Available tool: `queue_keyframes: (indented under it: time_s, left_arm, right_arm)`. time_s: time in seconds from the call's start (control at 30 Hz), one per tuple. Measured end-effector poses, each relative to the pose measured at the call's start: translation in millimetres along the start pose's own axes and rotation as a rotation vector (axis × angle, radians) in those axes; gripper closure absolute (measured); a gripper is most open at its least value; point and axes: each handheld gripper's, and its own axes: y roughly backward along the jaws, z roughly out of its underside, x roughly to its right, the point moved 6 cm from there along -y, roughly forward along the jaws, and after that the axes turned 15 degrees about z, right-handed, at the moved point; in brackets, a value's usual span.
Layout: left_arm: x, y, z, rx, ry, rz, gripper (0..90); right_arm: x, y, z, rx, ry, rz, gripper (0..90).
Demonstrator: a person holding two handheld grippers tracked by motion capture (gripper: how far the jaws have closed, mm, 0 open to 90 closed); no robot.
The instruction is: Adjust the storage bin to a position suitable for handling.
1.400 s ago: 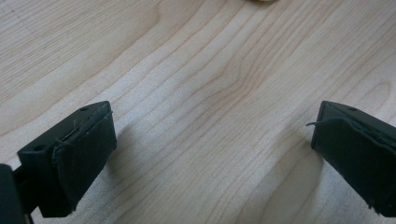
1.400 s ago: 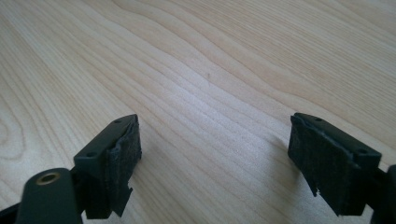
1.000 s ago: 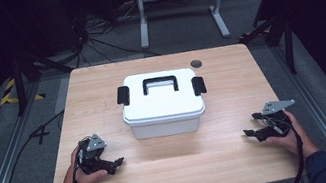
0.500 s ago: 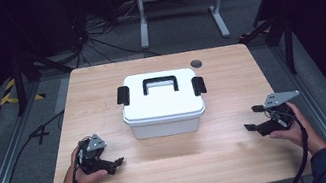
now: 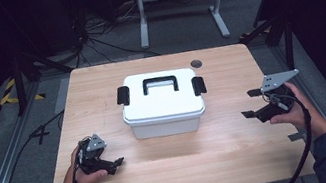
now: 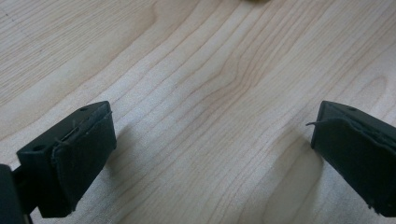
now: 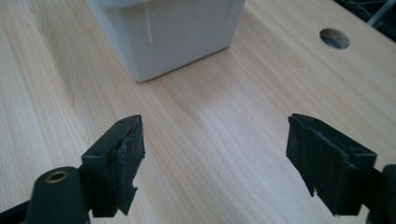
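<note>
1. High view: we see the white box (image 5: 163, 106) upright at the middle of the table (image 5: 244, 158), its long axis running left to right, black handle on top. Bare wood lies open on all sides. Our left gripper (image 5: 113, 165) sits near the front-left edge, well apart from the box; our right gripper (image 5: 253, 103) is raised near the right edge.
2. Left gripper view: jaws spread wide over bare wood, holding nothing.
3. Right gripper view: jaws spread wide and empty, aimed at a box (image 7: 173, 32) corner; a round hole (image 7: 334, 38) lies beyond.
</note>
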Motion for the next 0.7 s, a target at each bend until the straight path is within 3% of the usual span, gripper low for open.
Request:
queue_keyframes:
  time_s: [0.5, 0.7]
  left_arm:
    - [-0.1, 0.0, 0.0, 0.001, 0.000, -0.001, 0.4]
    - [0.2, 0.0, 0.2, -0.001, 0.004, 0.000, 0.4]
  right_arm:
    - [7.0, 9.2, -85.8, 0.000, 0.119, -0.014, 23.1]
    - [7.4, -2.3, -119.5, -0.017, 0.151, -0.035, 22.8]
